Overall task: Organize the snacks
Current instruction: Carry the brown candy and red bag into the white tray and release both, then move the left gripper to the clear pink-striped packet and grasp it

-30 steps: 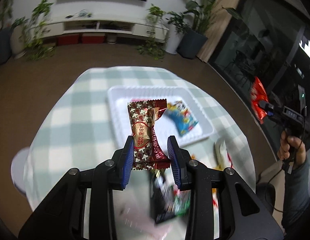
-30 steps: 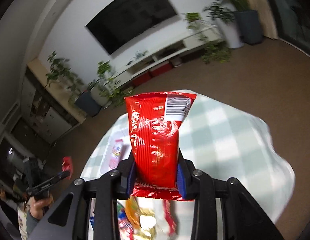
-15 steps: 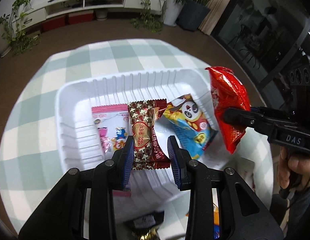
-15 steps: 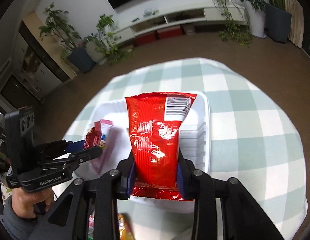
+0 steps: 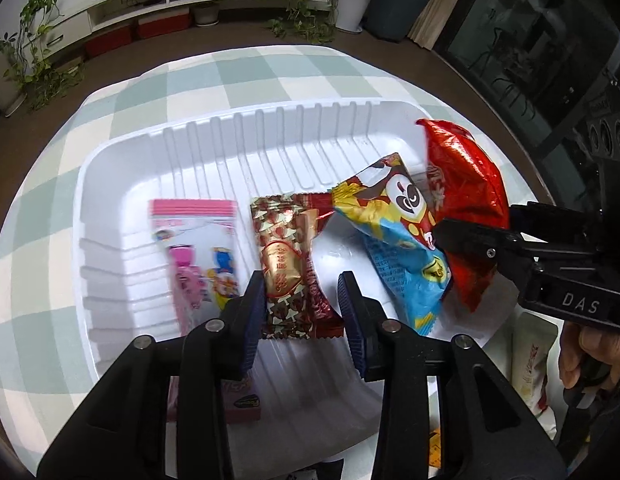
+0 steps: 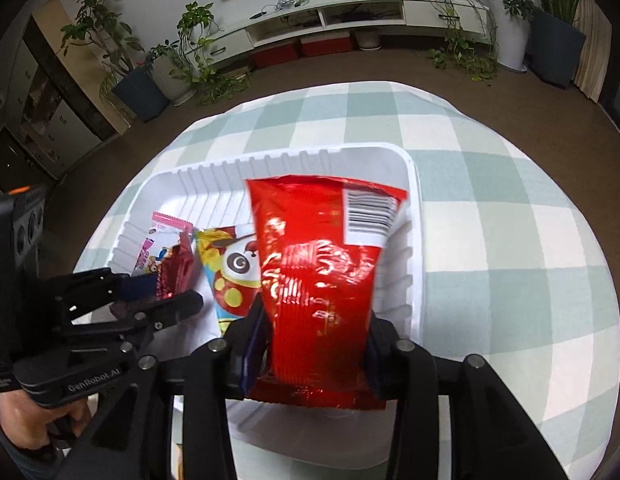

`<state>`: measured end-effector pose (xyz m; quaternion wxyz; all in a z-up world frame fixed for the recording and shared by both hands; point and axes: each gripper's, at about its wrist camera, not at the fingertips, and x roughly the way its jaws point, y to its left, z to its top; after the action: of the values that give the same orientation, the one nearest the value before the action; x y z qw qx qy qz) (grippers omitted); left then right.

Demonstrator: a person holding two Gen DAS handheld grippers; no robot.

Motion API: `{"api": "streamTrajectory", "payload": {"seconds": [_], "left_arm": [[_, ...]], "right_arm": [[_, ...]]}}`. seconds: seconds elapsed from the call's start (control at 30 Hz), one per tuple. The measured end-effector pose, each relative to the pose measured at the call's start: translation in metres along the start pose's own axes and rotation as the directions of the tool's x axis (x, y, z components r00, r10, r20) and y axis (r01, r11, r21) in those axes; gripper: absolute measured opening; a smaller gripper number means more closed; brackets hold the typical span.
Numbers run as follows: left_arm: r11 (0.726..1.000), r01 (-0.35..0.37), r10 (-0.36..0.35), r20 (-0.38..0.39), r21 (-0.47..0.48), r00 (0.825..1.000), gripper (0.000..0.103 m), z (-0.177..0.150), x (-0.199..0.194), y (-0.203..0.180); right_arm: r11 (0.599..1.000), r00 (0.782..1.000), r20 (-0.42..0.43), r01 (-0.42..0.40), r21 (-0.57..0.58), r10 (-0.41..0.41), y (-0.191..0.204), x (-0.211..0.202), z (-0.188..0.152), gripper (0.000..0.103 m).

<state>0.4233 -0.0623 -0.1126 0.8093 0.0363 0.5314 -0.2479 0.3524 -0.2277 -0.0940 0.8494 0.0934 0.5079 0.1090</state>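
Both hands are at the release step of setting snacks into the white ribbed plastic tray [image 5: 121, 168] on the round counter with the green-and-white checked cloth [image 6: 490, 200].

The left gripper [image 5: 303, 312] hangs low over the tray floor with the brown-and-gold candy bar wrapper patterned with hearts [image 5: 287, 264] between its blue pads. Its jaws have just been opening: the right pad stands clear of the wrapper and the left pad is at most brushing its edge, so the bar looks let go and lying on the tray. It sits between the pink-and-white cartoon sachet [image 5: 197, 256] and the blue-and-yellow cartoon-face snack bag [image 5: 394, 240].

The right gripper [image 6: 316, 344] has the shiny red foil snack bag [image 6: 322, 280] between its pads at the tray's right end. Its jaws have also just been opening, and whether the pads still press the bag I cannot tell.

Next, I judge, each gripper must open enough to clear its packet and then lift straight up without dragging it, before going for the loose snacks lying off the tray's near edge.

Readable writing: "DAS" on the right gripper's body, "GenRobot.AI" on the left one, and a barcode label on the red bag. The wrapper lettering is too small to read.
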Motion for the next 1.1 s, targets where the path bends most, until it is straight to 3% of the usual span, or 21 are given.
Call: {"api": "streamTrajectory", "payload": {"seconds": [0.03,0.1,0.23,0.3,0.53,0.7,0.83,1.0,1.1], "left_arm": [[1.000,0.001,-0.001,0.001,-0.003,1.000,0.036,0.000,-0.001,0.000],[1.000,-0.013,0.013,0.004,-0.001,1.000,0.048,-0.001,-0.004,-0.002],[1.000,-0.022,0.022,0.025,-0.006,0.999,0.053,0.000,-0.015,-0.003],[1.000,-0.027,0.027,0.038,-0.008,0.999,0.061,0.000,-0.022,-0.002],[1.000,-0.017,0.020,0.098,-0.026,0.995,0.075,-0.006,-0.065,-0.001],[1.000,-0.006,0.011,0.163,-0.029,0.987,0.099,-0.024,-0.113,-0.005],[0.999,-0.029,0.036,0.216,-0.039,0.976,0.102,-0.053,-0.154,-0.004],[0.993,-0.036,0.066,0.275,-0.114,0.959,0.102,-0.114,-0.202,0.008],[0.985,-0.042,0.083,0.241,-0.168,0.967,0.102,-0.156,-0.208,0.015]], "right_arm": [[1.000,1.000,-0.002,0.001,0.005,-0.001,-0.001,0.000,-0.001,0.050],[1.000,1.000,-0.001,0.000,0.005,0.000,-0.002,0.001,-0.002,0.051],[1.000,1.000,0.006,0.004,0.001,-0.004,-0.003,-0.002,-0.002,0.055],[1.000,1.000,0.013,0.011,0.003,-0.011,-0.002,-0.008,-0.003,0.057],[0.999,0.998,0.063,-0.017,0.047,0.014,-0.005,-0.038,-0.004,0.073],[0.996,0.991,0.123,-0.059,0.064,0.051,-0.002,-0.076,-0.016,0.083],[0.991,0.980,0.167,-0.116,0.065,0.103,0.002,-0.109,-0.044,0.086],[0.985,0.964,0.221,-0.163,0.057,0.146,0.013,-0.142,-0.098,0.090],[0.975,0.953,0.240,-0.209,0.073,0.186,0.020,-0.155,-0.135,0.090]]}}
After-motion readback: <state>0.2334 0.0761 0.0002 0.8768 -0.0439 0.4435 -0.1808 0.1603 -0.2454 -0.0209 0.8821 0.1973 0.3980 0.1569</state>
